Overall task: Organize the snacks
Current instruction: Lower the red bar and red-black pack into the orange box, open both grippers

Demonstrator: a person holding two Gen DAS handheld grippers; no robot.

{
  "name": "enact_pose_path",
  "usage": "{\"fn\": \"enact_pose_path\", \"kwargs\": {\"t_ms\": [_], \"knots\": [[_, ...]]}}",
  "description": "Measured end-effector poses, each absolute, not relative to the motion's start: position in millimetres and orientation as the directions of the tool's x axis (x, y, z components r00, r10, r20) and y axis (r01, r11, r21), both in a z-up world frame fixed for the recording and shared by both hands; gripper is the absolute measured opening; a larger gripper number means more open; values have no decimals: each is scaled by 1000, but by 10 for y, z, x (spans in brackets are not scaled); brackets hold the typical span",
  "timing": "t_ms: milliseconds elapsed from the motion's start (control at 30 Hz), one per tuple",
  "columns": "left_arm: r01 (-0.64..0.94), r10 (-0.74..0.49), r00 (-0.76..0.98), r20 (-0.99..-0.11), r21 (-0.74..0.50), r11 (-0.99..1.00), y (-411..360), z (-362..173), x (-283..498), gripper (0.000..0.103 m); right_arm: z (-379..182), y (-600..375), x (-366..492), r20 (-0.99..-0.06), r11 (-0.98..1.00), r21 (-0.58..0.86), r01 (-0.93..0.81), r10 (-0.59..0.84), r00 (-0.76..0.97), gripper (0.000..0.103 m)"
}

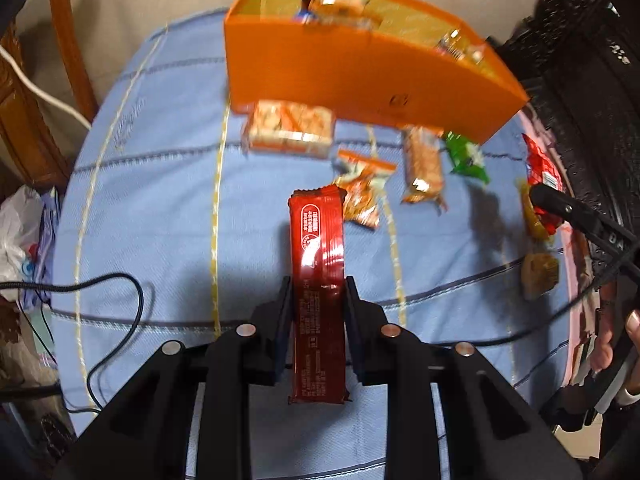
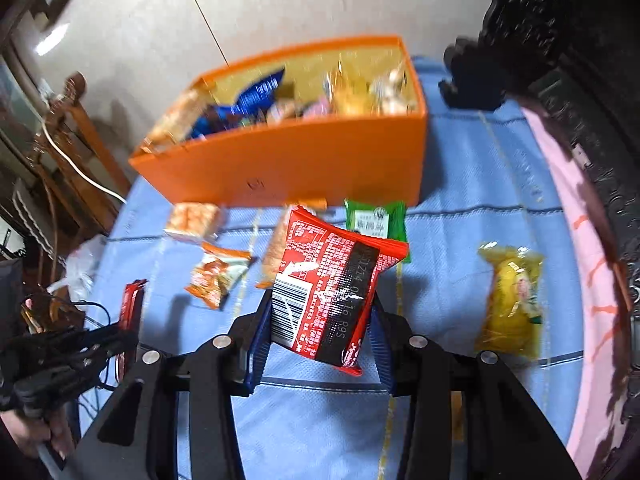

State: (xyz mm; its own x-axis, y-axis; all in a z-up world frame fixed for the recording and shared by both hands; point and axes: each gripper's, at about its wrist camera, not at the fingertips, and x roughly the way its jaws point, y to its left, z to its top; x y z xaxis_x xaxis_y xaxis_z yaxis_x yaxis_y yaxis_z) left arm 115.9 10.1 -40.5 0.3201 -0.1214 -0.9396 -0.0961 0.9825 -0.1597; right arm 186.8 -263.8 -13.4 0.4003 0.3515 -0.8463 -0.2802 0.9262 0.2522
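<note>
Now the left hand-held gripper [image 1: 318,300] clamps a dark red snack bar [image 1: 318,264] and the right hand-held gripper [image 2: 320,320] a red snack packet [image 2: 328,284], both probably needing carrying over the orange box [image 2: 296,168] rim.

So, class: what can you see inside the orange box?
The orange box holds a heap of wrapped snacks: a blue packet and clear-wrapped yellowish ones. Its front wall hides whatever lies beneath.

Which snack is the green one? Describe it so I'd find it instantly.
Start at the big orange box on the blue cloth. Just before its front wall, towards the right corner, lies a small flat green packet. It is the only green wrapper; its neighbours are red, orange or yellow.
</note>
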Motion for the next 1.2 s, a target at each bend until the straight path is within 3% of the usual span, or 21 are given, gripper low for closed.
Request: {"fn": "enact_pose_path", "kwargs": {"t_ms": [600, 867, 900, 933, 1000, 1200], "knots": [[16, -100, 566, -818, -110, 994, 59, 887, 2101, 23, 796, -2365, 2740, -693, 890, 281, -358, 447, 565, 44], [-1, -122, 576, -808, -150, 989, -35, 926, 3162, 24, 752, -2196, 3412, -687, 902, 301, -308, 430, 586, 48], [-8, -130, 569, -812, -164, 986, -34, 896, 3251, 29, 730, -2214, 3474, -691, 909, 303, -286, 416, 591, 64], [-20, -136, 565, -814, -178, 984, -26, 870, 3331, 55, 723, -2245, 3505, -692, 915, 305, -263, 402, 600, 79], [-77, -101, 567, -818, -174, 982, 40, 824, 3405, 90, 716, -2320, 3499, -679, 924, 305, -230, 380, 628, 88], [-78, -86, 556, -827, -156, 985, 97, 711, 3283, 90, 541, -2440, 3366, -706, 925, 300, -235, 381, 597, 88]]}}
